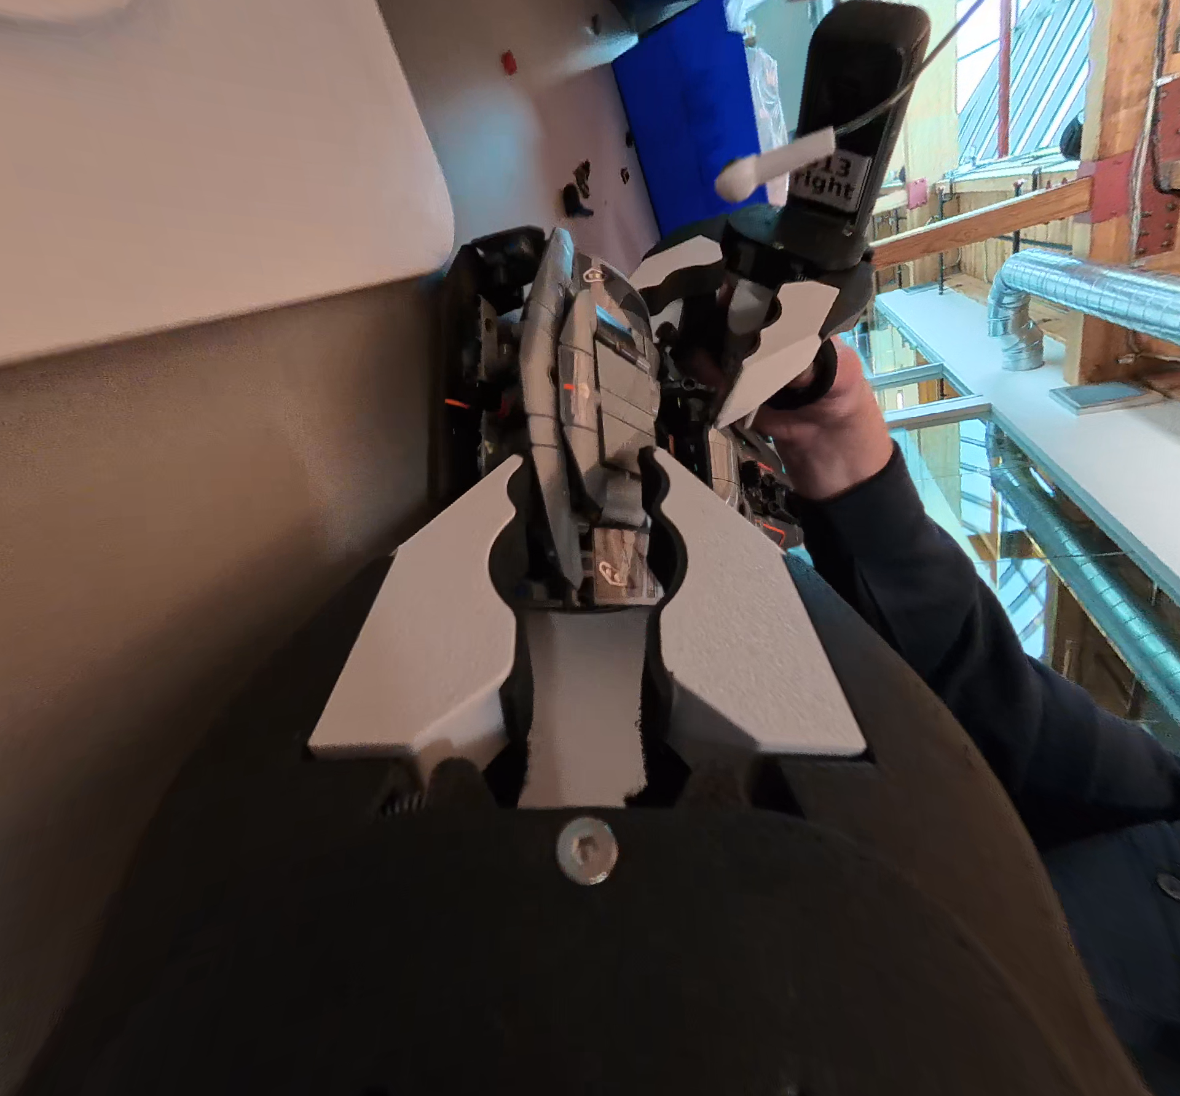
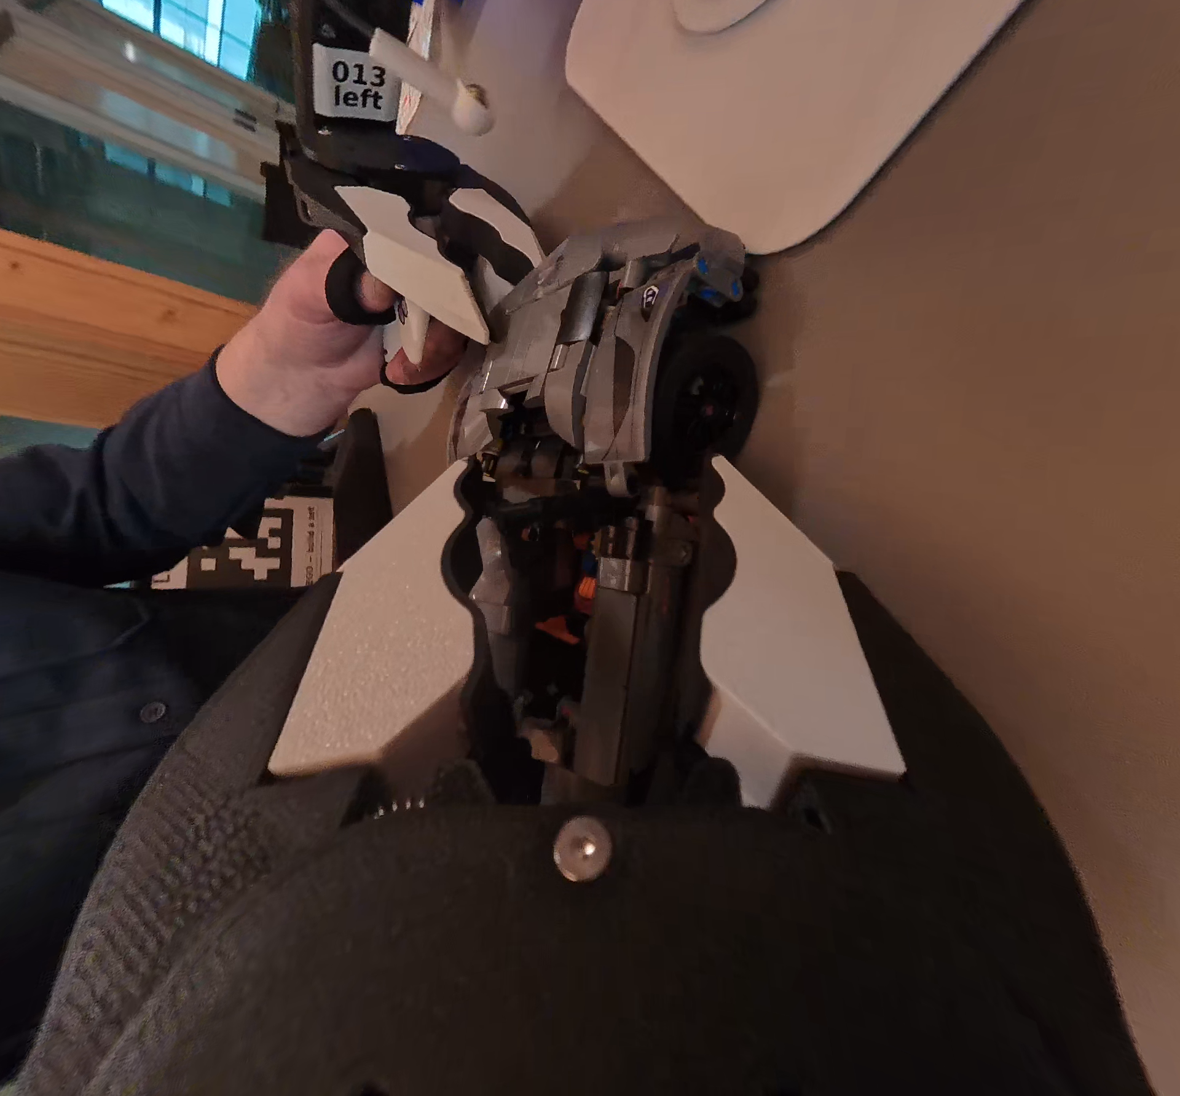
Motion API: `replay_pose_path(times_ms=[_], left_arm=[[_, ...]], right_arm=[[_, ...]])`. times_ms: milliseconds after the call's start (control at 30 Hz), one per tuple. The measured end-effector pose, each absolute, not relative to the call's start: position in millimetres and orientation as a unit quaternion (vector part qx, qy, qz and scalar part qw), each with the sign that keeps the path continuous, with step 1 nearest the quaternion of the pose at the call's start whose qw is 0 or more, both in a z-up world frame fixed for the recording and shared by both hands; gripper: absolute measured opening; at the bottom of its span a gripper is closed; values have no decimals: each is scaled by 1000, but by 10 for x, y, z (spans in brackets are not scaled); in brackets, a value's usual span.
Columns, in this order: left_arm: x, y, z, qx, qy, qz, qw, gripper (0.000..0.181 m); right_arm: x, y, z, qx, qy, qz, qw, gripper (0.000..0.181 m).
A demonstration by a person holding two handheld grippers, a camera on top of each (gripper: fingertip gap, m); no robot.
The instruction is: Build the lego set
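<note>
A grey lego car with black wheels is held on its side just above the brown table, between both grippers. My left gripper is shut on one end of the car's grey bodywork. My right gripper is shut on the other end, around the open chassis with its orange and blue parts. The car shows a black wheel toward the table. The right gripper also shows in the left wrist view, and the left gripper in the right wrist view. Each touches the car.
A white tray lies on the brown table beside the car; it also shows in the right wrist view. Small loose pieces lie scattered near a blue panel. A person's hands and dark sleeves hold the grippers. Tip to tip, the grippers are about 7 centimeters apart.
</note>
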State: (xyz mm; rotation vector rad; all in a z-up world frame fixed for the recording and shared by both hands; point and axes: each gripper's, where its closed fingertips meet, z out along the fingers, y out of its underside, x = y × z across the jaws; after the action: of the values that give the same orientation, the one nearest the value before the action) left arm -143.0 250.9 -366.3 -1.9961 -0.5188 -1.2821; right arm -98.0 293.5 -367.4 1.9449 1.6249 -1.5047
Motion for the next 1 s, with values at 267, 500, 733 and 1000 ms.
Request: replay_pose_path(times_ms=[267,500,733,1000], left_arm=[[-1483,2185,-3664,-771,-204,-492,349,29],[-1554,2290,-3640,-789,-173,-476,348,35],[-1483,2354,-3651,-789,-156,-494,331,35],[-1338,2344,-3686,-779,-151,-522,314,26]], right_arm=[[-1106,2835,-3680,635,598,-476,114,62],[-705,3303,-3413,699,556,-449,12,72],[357,3396,-3080,799,439,-399,-95,84],[961,3074,-3402,873,322,-358,-79,82]])
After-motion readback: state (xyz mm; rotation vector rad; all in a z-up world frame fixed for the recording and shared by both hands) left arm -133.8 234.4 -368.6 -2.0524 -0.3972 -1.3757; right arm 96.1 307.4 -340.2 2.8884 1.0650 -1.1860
